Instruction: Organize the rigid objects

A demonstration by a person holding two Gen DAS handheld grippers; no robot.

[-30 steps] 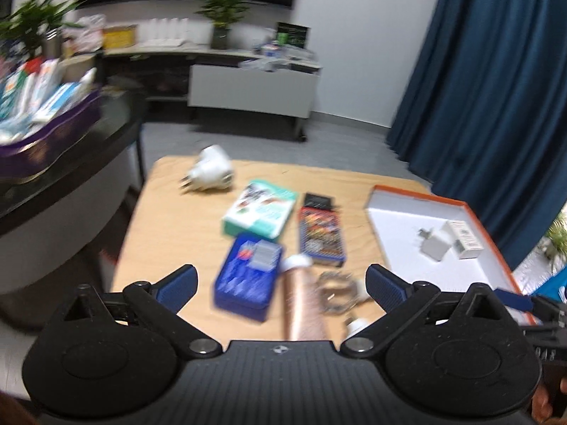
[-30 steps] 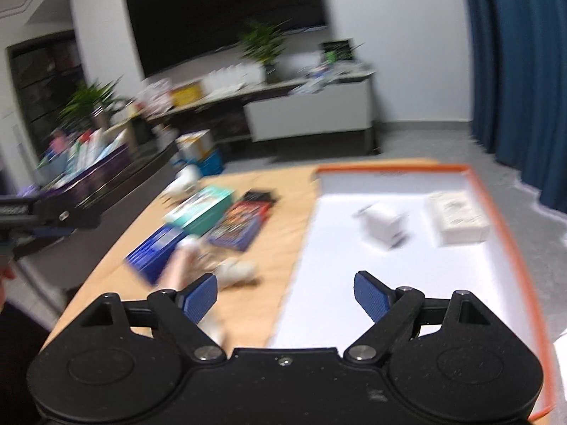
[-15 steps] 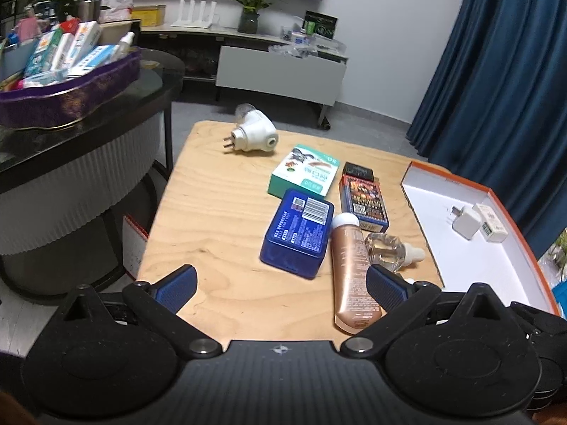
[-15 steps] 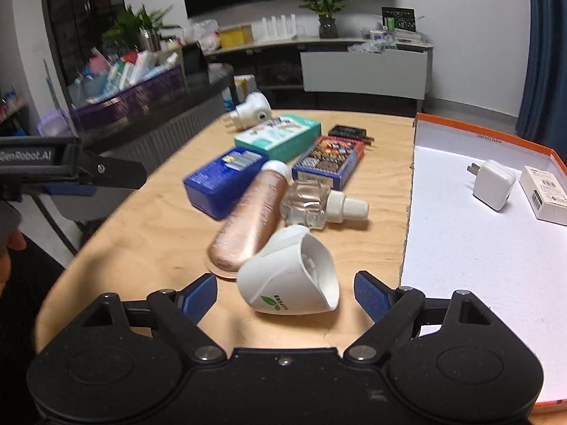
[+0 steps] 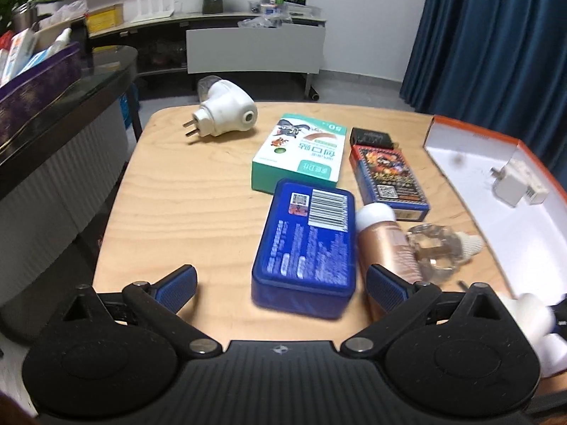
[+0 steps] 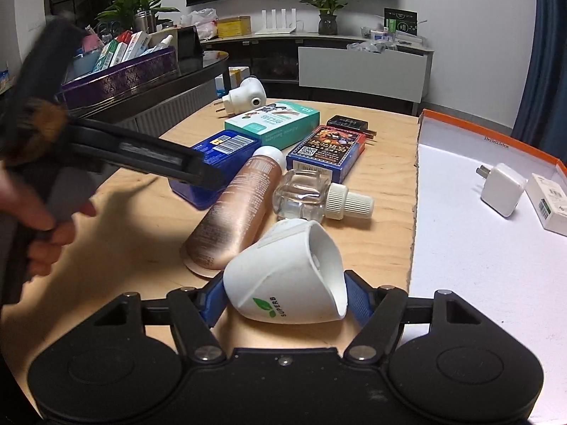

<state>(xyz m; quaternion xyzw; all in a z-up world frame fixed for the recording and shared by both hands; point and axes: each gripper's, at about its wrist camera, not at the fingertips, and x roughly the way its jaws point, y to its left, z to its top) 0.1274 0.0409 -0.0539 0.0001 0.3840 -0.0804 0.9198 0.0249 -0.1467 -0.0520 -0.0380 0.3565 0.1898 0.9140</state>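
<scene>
Rigid items lie on a wooden table (image 5: 184,205). My right gripper (image 6: 285,301) is closing; its blue pads touch both sides of a white plug-in device (image 6: 283,283) marked SUPERB, which shows blurred at the right edge (image 5: 531,315) of the left wrist view. My left gripper (image 5: 281,285) is open and hangs low over the near end of a blue tin (image 5: 308,237). Beside the tin lie a copper bottle (image 6: 237,209) and a clear glass bottle (image 6: 308,194) with a white cap.
Farther back are a teal box (image 5: 301,148), a colourful card box (image 5: 386,177), a black charger (image 5: 370,138) and another white plug-in device (image 5: 226,109). An orange-rimmed white tray (image 6: 478,265) on the right holds a white charger (image 6: 501,189) and a small box (image 6: 551,202). A person's hand (image 6: 46,219) is at left.
The right jaws have narrowed onto the white plug-in device. The left gripper has sunk toward the blue tin and now crosses the left side of the right wrist view.
</scene>
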